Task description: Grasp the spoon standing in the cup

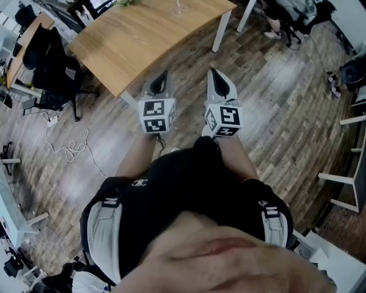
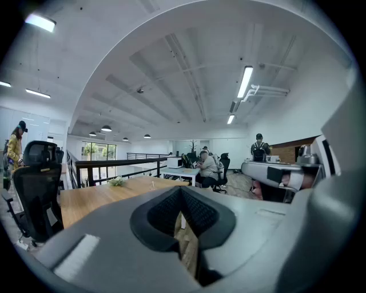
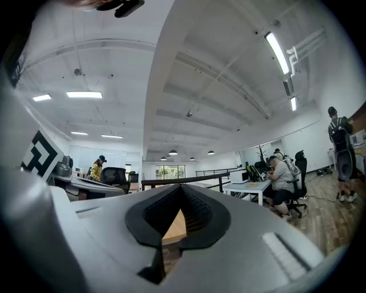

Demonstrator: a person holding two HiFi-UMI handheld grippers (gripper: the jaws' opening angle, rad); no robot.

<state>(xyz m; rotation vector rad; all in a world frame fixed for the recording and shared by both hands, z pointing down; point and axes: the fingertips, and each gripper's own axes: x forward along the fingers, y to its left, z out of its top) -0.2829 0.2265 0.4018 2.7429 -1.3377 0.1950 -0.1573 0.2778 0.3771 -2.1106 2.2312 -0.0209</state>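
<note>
Both grippers are held side by side over the wooden floor, pointing at a light wooden table [image 1: 150, 35]. My left gripper [image 1: 164, 75] is shut with nothing in it, and its jaws meet at the tips [image 2: 182, 192]. My right gripper [image 1: 213, 72] is shut and empty too [image 3: 182, 189]. A small clear object [image 1: 179, 7], possibly the cup, stands at the table's far edge, well beyond both grippers. It shows as a tiny shape [image 2: 152, 183] in the left gripper view. No spoon can be made out.
A black office chair [image 1: 52, 68] stands left of the table, with a white cable [image 1: 70, 150] on the floor. A small plant [image 2: 117, 181] sits on the table. A white table leg [image 1: 221, 31] is ahead on the right. People sit at desks [image 2: 209, 170] farther off.
</note>
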